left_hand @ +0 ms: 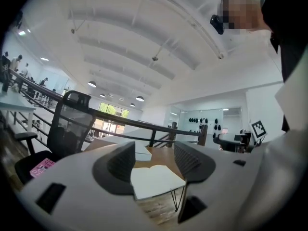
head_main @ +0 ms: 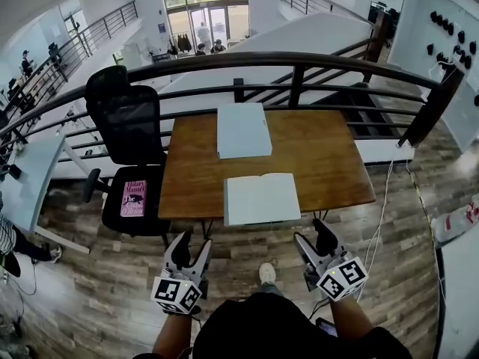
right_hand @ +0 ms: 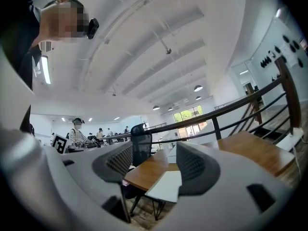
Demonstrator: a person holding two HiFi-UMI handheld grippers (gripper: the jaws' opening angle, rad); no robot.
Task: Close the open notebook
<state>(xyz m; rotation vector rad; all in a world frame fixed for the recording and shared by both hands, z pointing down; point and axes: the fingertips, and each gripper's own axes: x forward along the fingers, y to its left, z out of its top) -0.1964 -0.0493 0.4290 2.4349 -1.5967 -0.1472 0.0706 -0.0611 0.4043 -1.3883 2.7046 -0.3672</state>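
Head view: open notebook lies crosswise, spine apparently pointing away.

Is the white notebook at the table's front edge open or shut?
Open. The white notebook lies flat on the brown wooden table, both pages spread beside a middle crease.

You can read just one thing: the pink book lying on the seat of the black chair, to the left of your table. Its cover says "Hilary Mantel" across the top. The bigger words under that name are too small and blurry to read.
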